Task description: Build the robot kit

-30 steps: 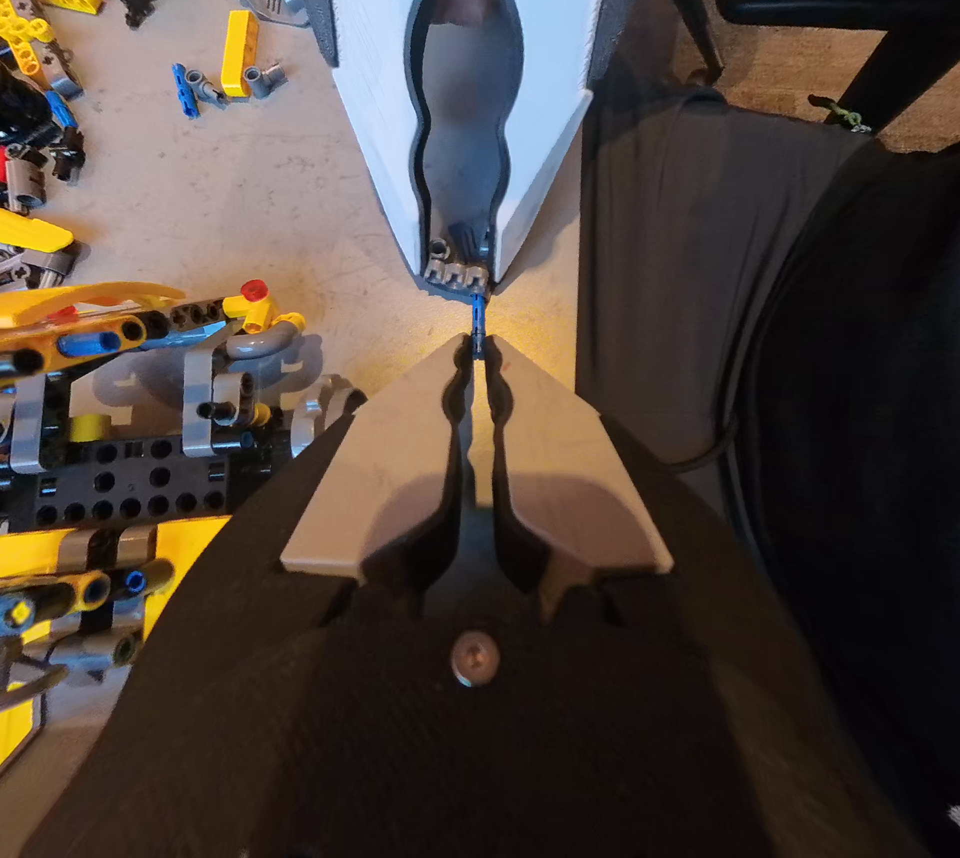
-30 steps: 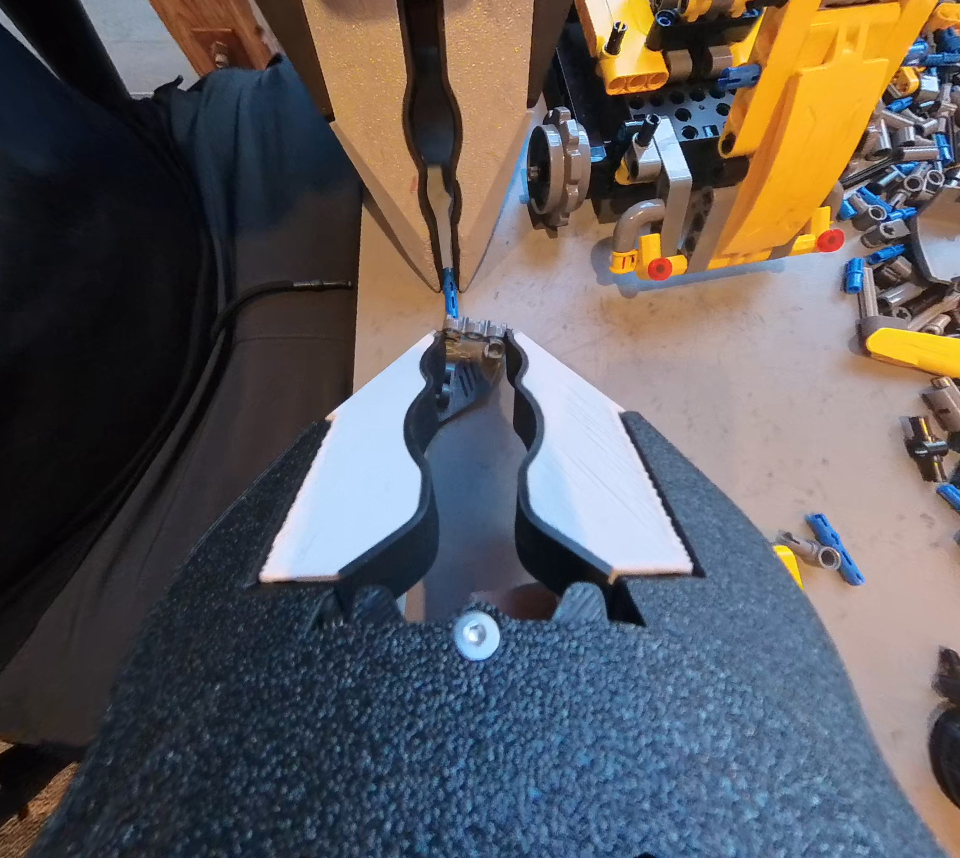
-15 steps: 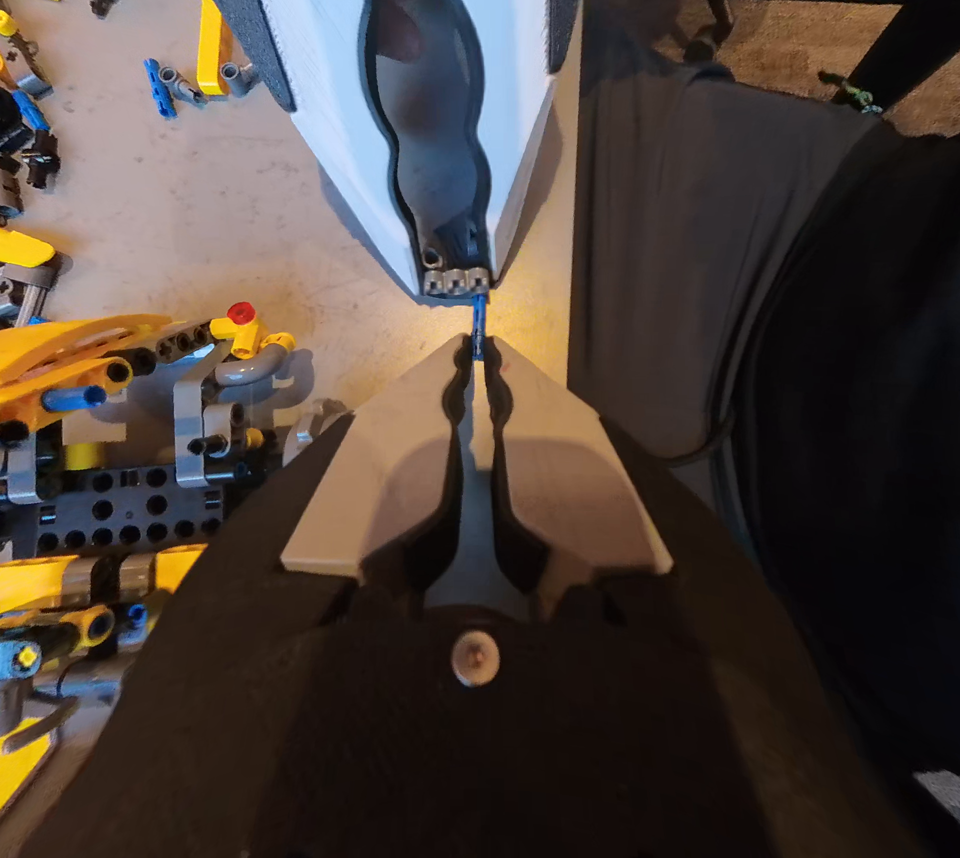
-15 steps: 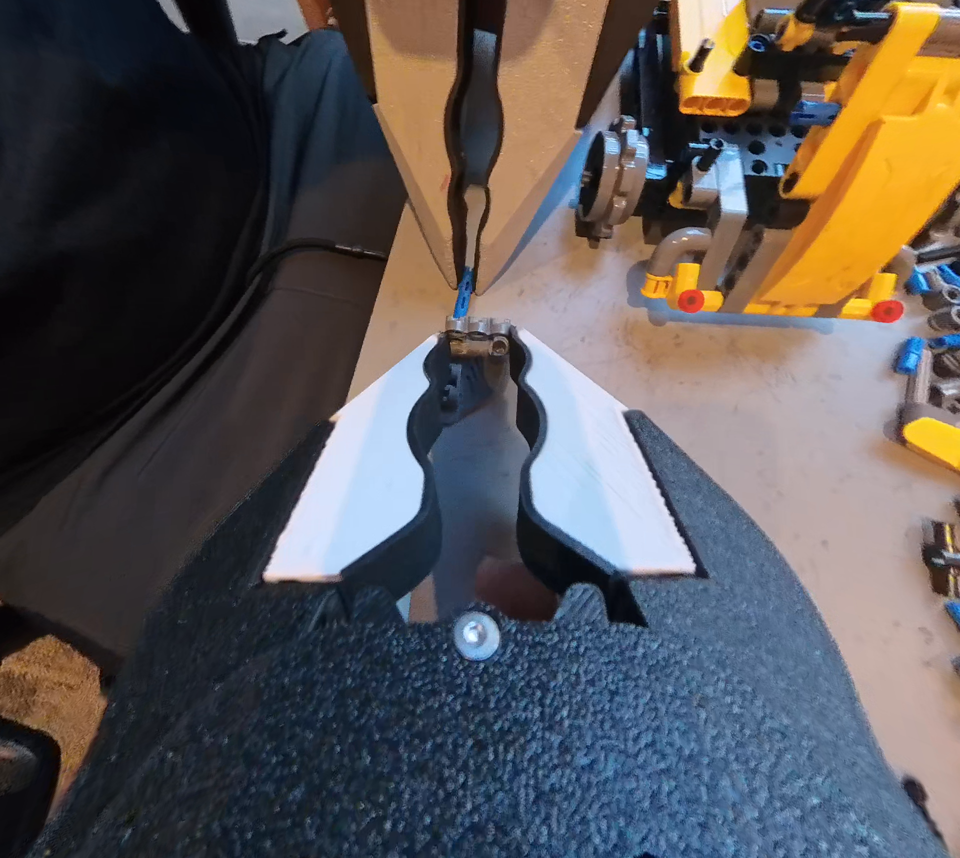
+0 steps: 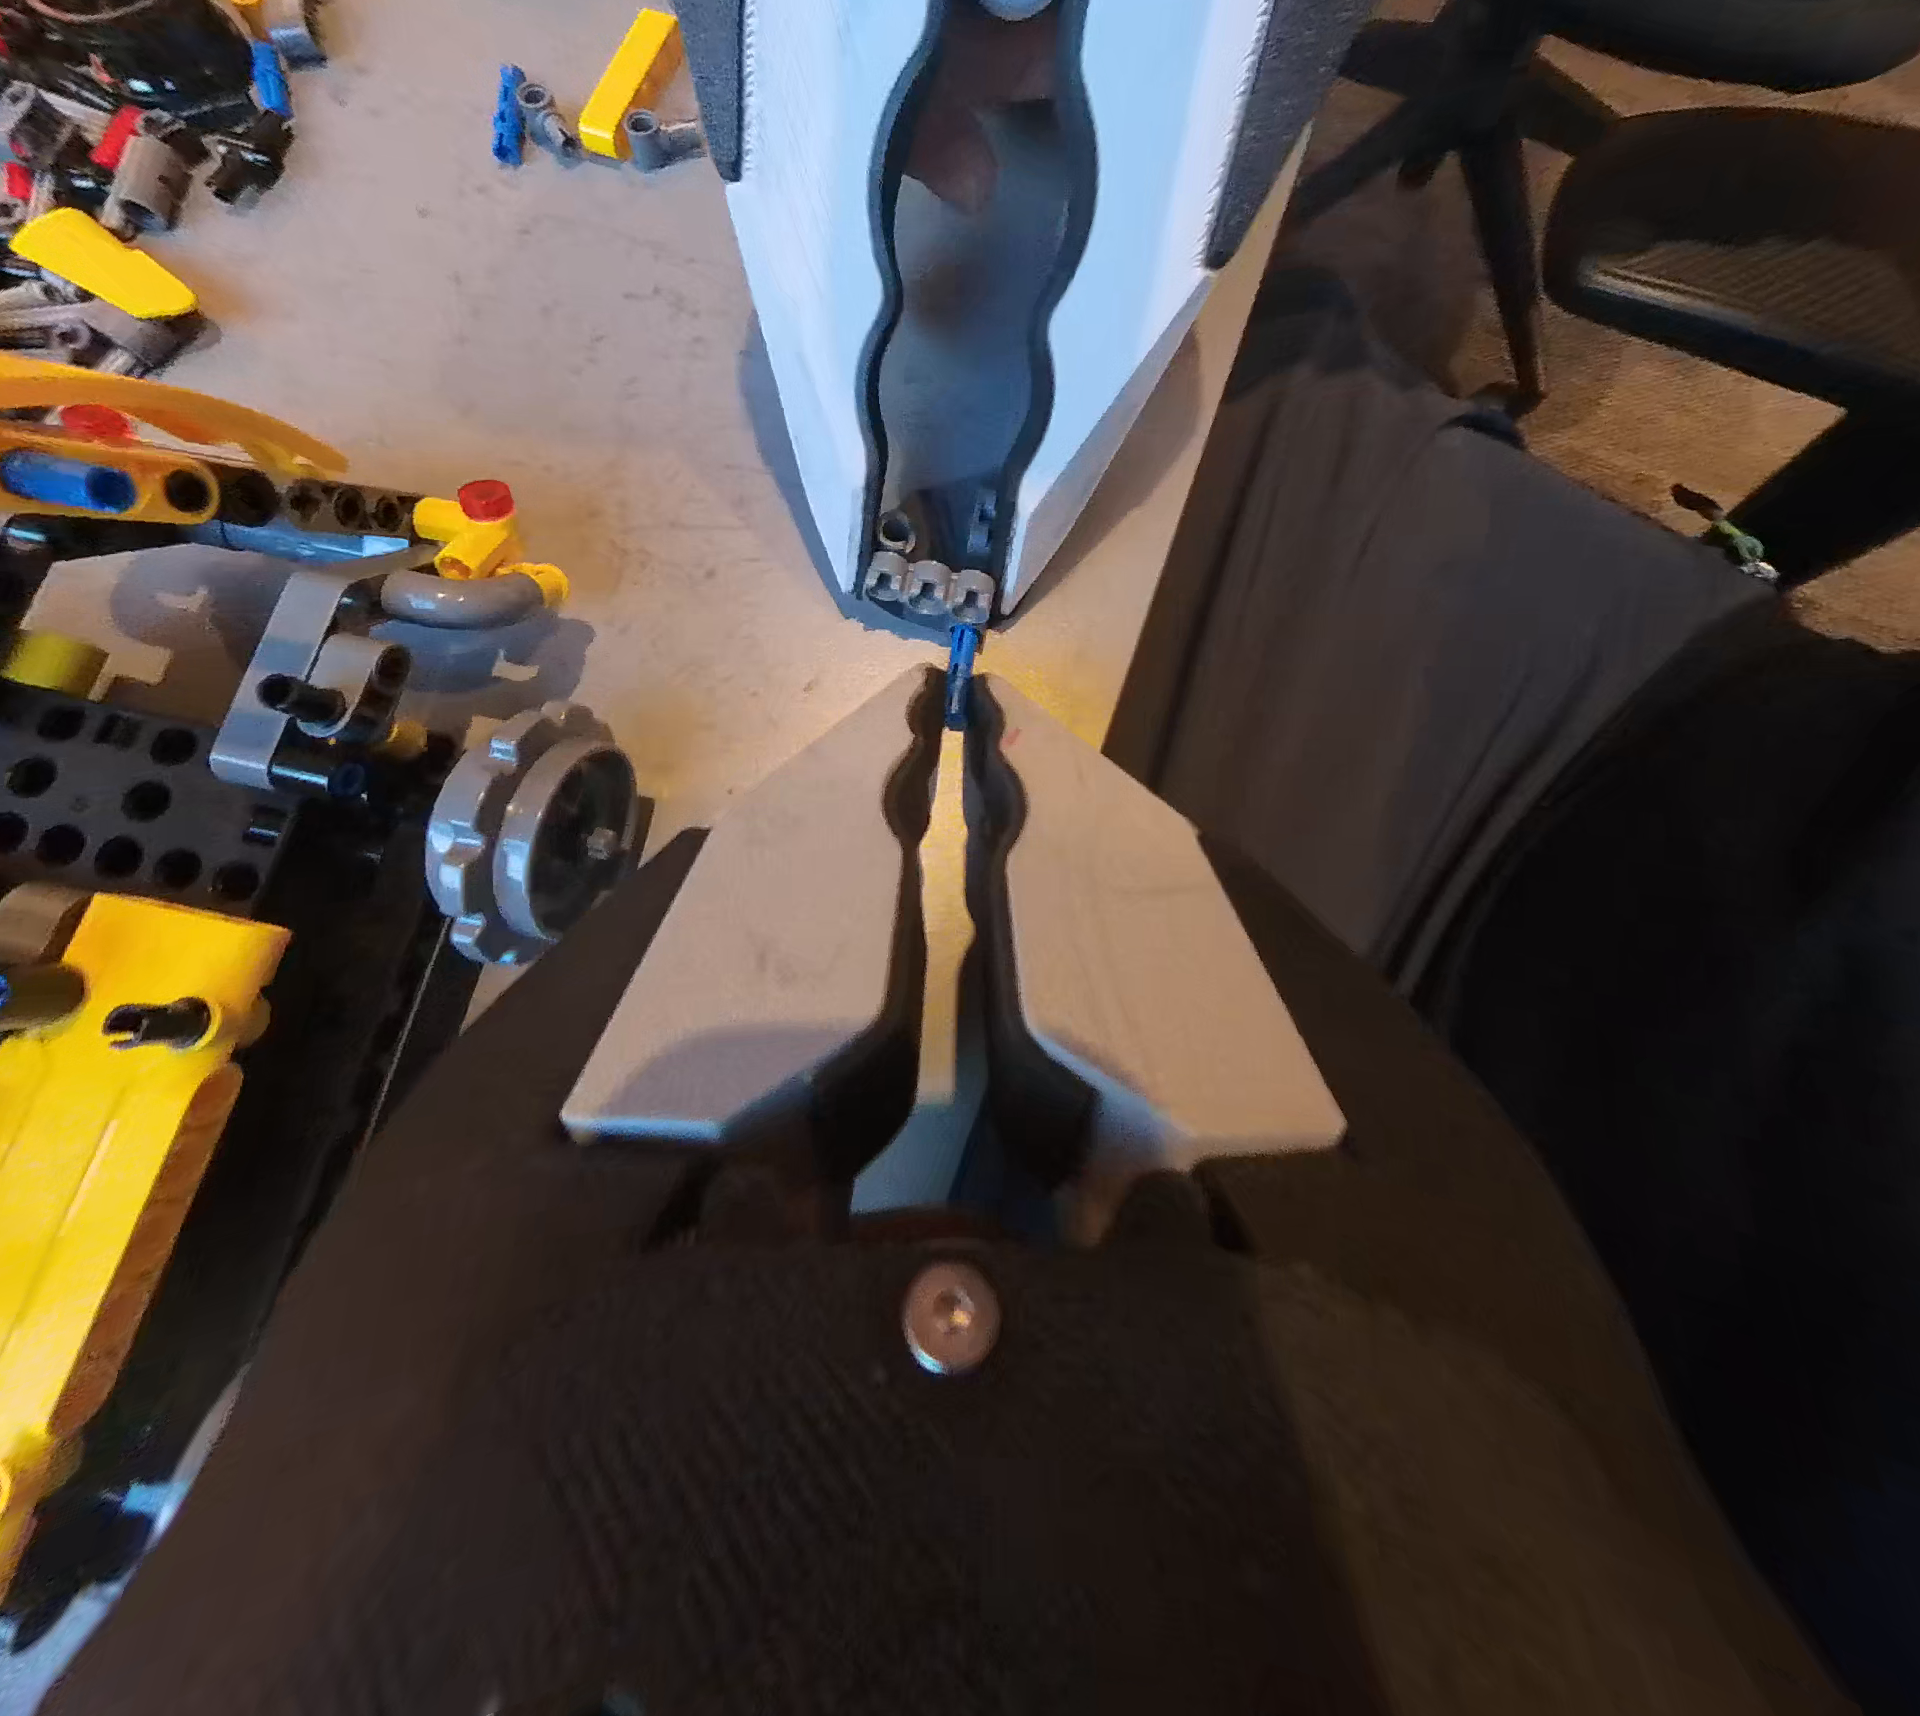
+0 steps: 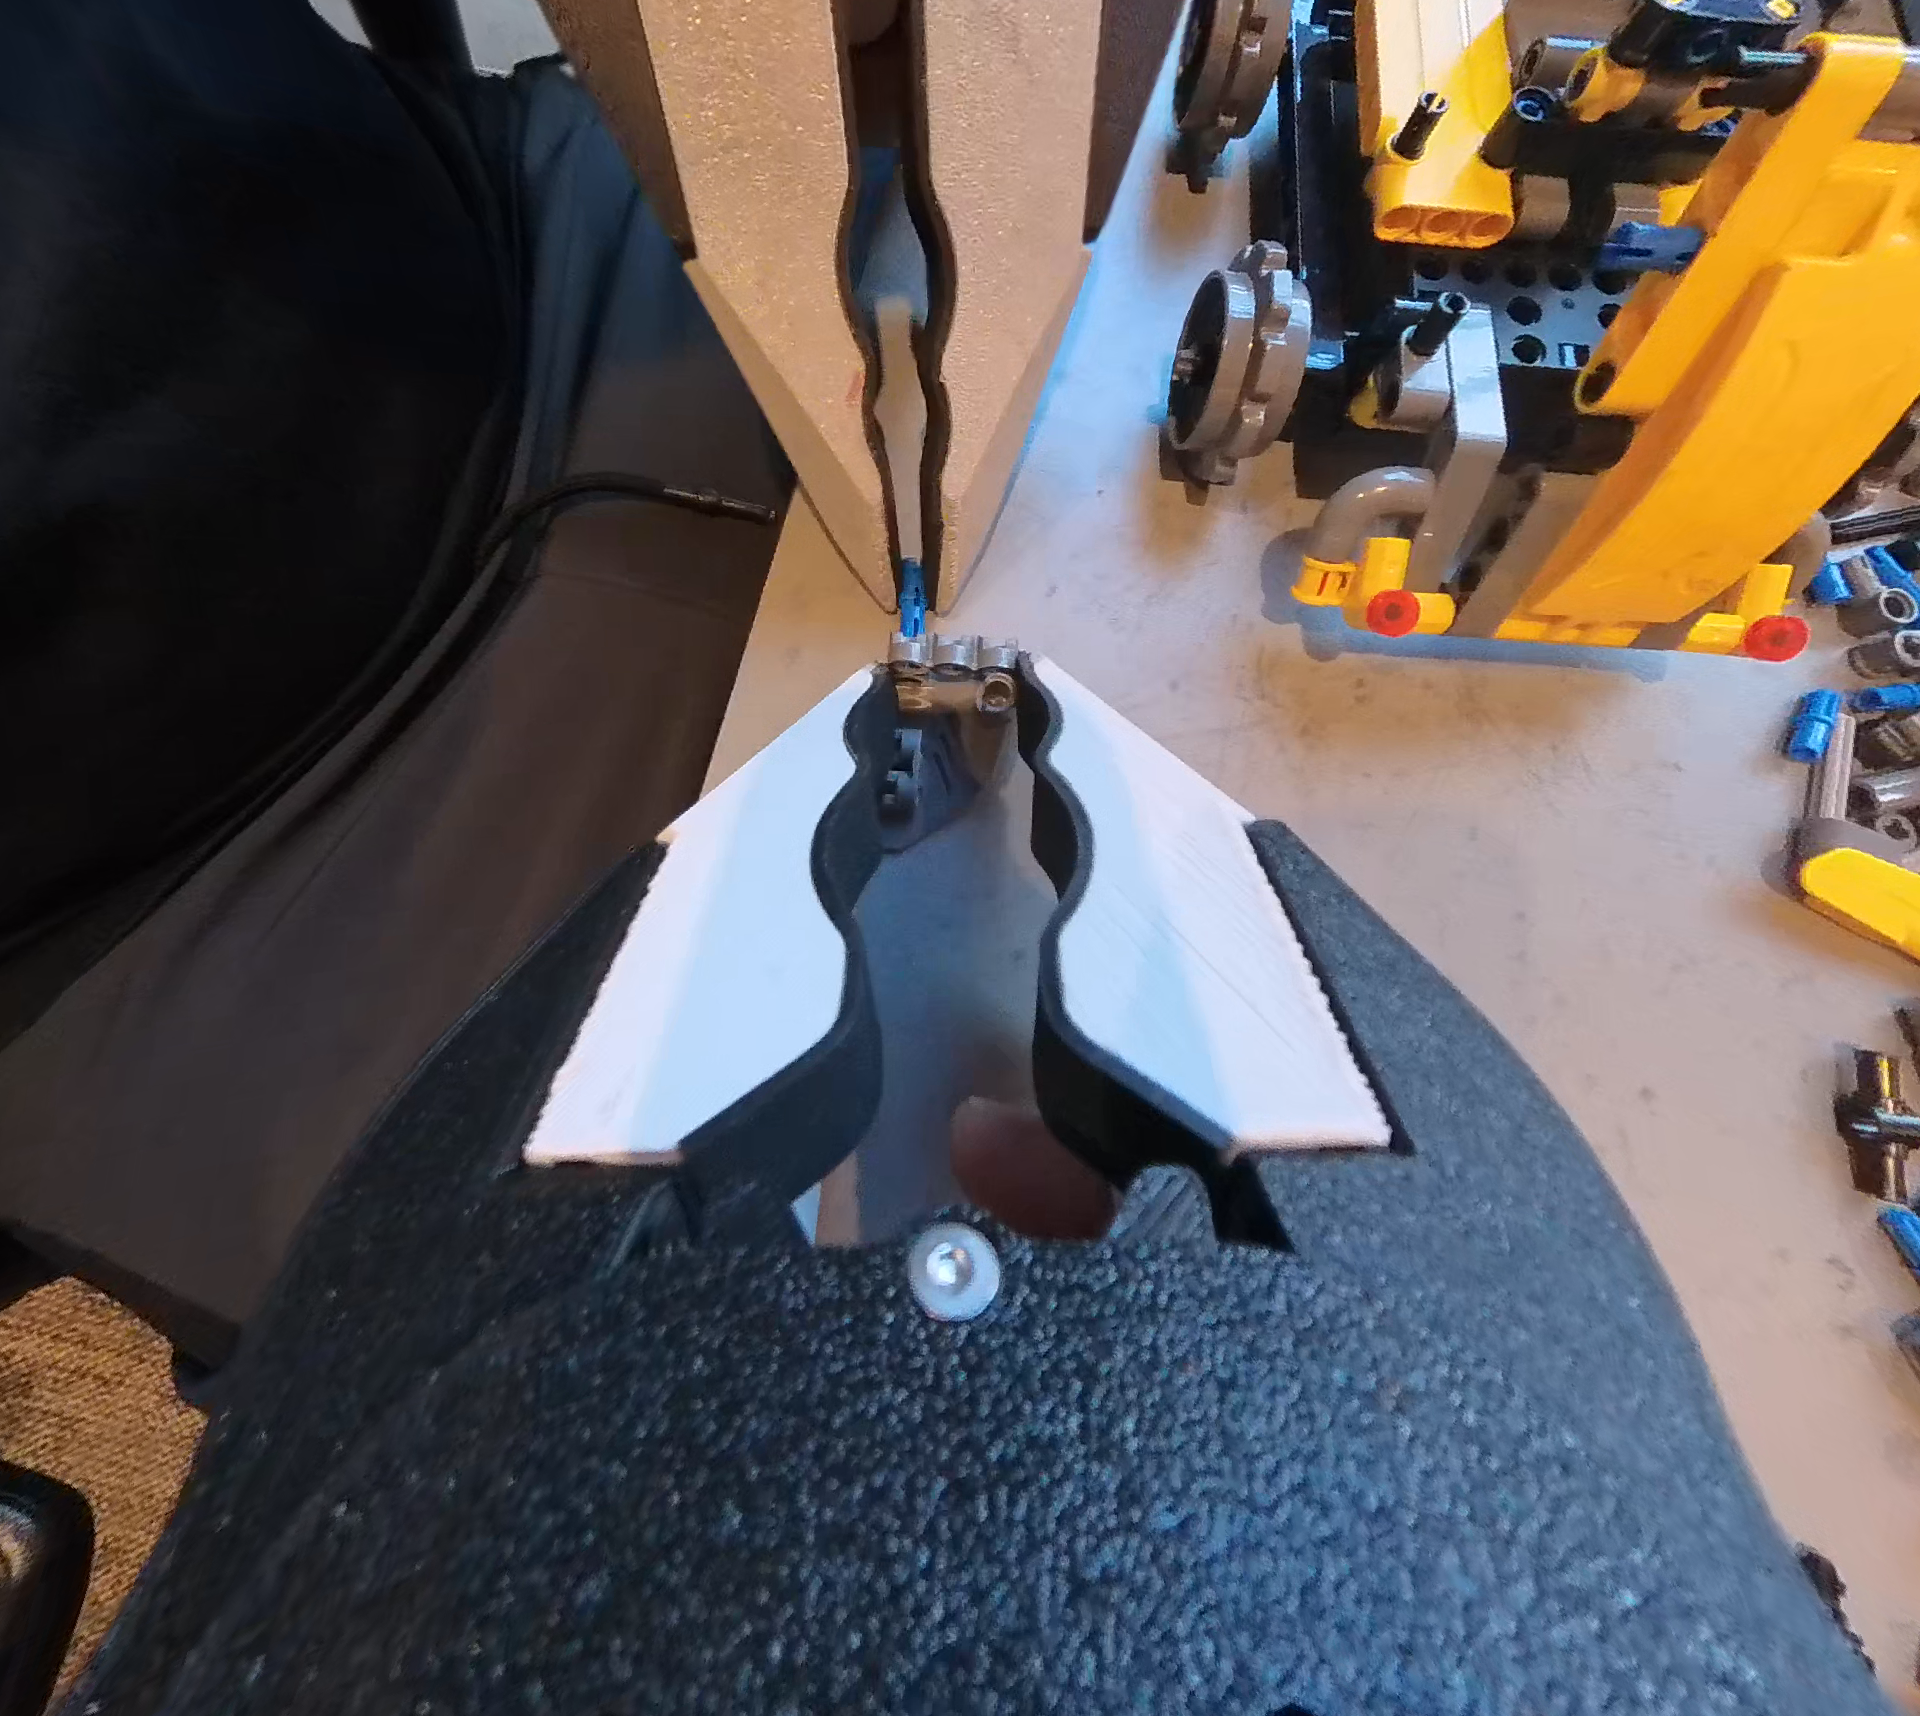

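Observation:
My left gripper [image 5: 956,698] is shut on a small blue pin [image 5: 961,667] that sticks out past its tips. My right gripper [image 6: 951,667] is shut on a grey connector piece [image 6: 951,658] with a row of holes. The two grippers face each other tip to tip at the table's edge. The blue pin [image 6: 912,601] touches the end hole of the grey piece [image 5: 928,588]. In the right wrist view the left gripper [image 6: 914,586] comes down from the top. In the left wrist view the right gripper [image 5: 930,601] comes down from the top.
A yellow and black brick-built vehicle [image 6: 1621,295] with grey gear wheels [image 5: 535,845] stands on the beige table [image 5: 499,336]. Loose yellow, blue and grey parts [image 5: 582,108] lie scattered around. A person's dark trousers [image 5: 1434,627] and an office chair [image 5: 1714,243] lie past the table edge. Less than 4 cm separates the two grippers' tips.
Both grippers stayed tip to tip, each shut on its part. The views shifted over the table, and the pin now meets the end hole of the grey piece.

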